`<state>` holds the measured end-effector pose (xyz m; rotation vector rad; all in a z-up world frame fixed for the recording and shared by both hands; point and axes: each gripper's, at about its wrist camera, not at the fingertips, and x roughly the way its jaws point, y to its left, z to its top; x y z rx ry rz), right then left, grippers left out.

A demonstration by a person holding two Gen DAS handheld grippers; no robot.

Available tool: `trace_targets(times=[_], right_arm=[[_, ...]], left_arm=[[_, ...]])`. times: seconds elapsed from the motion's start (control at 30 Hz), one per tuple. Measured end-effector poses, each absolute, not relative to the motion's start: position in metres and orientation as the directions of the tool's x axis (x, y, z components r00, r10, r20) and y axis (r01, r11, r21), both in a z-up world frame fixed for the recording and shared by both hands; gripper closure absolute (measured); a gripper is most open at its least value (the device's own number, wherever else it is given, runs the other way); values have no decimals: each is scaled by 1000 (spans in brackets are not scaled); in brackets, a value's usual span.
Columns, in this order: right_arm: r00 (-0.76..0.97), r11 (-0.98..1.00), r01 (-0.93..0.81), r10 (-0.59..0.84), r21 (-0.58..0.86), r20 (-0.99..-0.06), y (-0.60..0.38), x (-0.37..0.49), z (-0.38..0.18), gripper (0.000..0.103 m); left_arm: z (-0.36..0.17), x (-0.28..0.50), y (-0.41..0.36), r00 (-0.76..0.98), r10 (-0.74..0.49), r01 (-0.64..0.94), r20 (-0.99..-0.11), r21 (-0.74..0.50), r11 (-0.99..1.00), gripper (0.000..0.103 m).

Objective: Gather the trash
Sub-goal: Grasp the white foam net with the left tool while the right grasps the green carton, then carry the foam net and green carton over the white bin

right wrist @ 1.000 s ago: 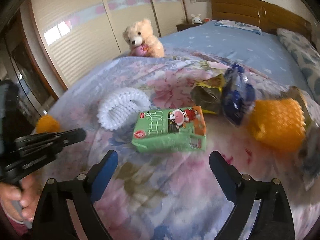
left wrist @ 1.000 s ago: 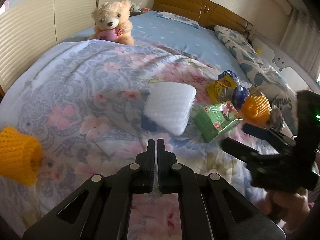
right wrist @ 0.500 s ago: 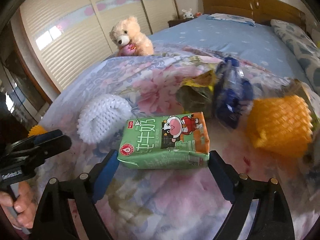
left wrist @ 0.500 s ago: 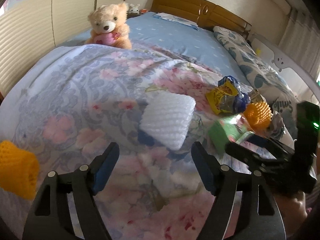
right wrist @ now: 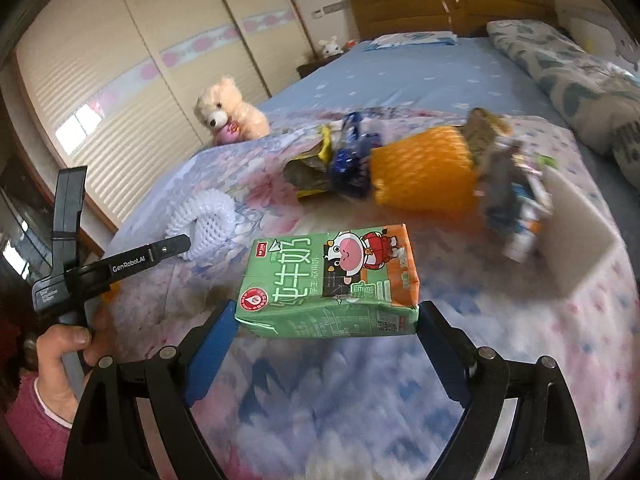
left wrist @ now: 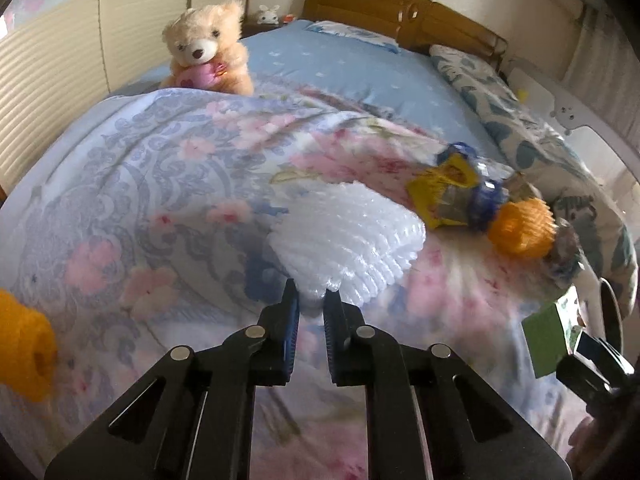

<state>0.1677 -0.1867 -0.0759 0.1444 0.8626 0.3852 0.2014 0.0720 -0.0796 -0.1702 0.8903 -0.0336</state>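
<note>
My right gripper (right wrist: 326, 314) is shut on a green milk carton (right wrist: 330, 280) and holds it above the flowered quilt; the carton also shows in the left wrist view (left wrist: 550, 338). My left gripper (left wrist: 311, 300) is shut on the near edge of a white foam net sleeve (left wrist: 348, 240), which also shows in the right wrist view (right wrist: 204, 218). More trash lies beyond: a yellow wrapper (left wrist: 444, 190), a blue-labelled plastic bottle (right wrist: 352, 160), an orange foam net (right wrist: 424, 172) and crumpled wrappers (right wrist: 516, 208).
Another orange foam net (left wrist: 22, 344) lies at the quilt's left edge. A teddy bear (left wrist: 204, 52) sits at the far side of the quilt. A wooden headboard (left wrist: 400, 4) and pillows stand behind. A white board (right wrist: 576, 240) lies at the right.
My left gripper opened, then closed on the white foam net's edge. My right gripper closed on the milk carton and lifted it off the quilt.
</note>
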Motion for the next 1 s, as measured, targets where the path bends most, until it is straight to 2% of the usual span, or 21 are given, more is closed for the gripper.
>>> trace_targets(times=[0.53,1.0], right_arm=[[665,949,-132,300,287,-684,-271,103,-58,13],[736,955,37,172,293,-655,-353,56,-46,13]], left_arm=[[-60,147,-51,593,-292,226,-751,-193,955,92],[-51,124,-137,544,-384,395,-746,-175,902,92]])
